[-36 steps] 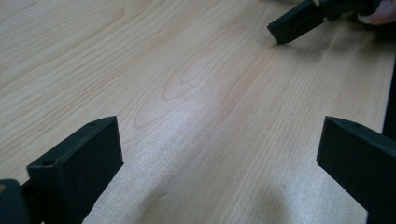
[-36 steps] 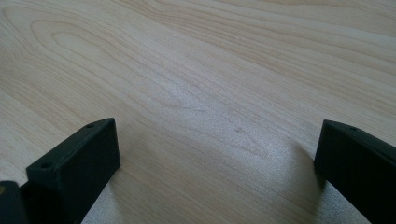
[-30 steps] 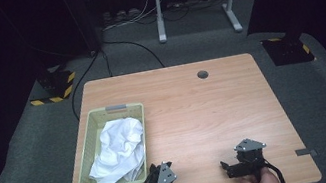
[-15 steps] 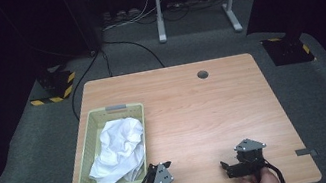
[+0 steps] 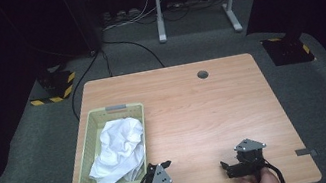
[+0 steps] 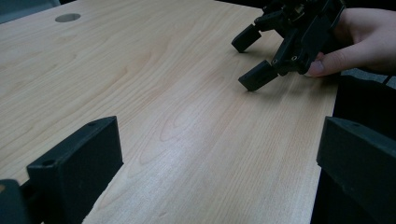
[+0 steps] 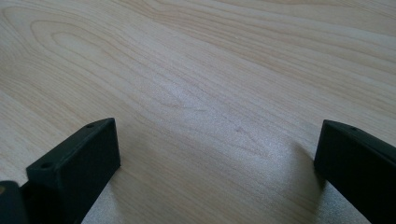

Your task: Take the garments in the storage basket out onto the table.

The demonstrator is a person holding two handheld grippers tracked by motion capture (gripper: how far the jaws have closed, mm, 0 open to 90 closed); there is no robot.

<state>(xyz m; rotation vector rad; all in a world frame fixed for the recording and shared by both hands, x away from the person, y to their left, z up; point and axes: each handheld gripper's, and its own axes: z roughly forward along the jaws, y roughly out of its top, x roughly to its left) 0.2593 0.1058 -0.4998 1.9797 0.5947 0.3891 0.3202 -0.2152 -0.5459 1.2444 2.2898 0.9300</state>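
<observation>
The bottom edge of the high view cuts off my hands, leaving just the knuckles behind my left gripper and right gripper. What lies under the crumpled white cloth in the green basket is hidden. In my left gripper view my right hand runs off the right edge.

the high view looks forward and down from above the near edge of the table, taking in the whole top, the basket at its left and the dark floor beyond. the left gripper view rides low and close over the wood, looking between its own wide-set jaws across the near strip of the table toward the right gripper, a stretch it shares with the high view, where the right gripper sits at the near edge. the right gripper view sits closer still, angled down at bare table between its spread jaws.
</observation>
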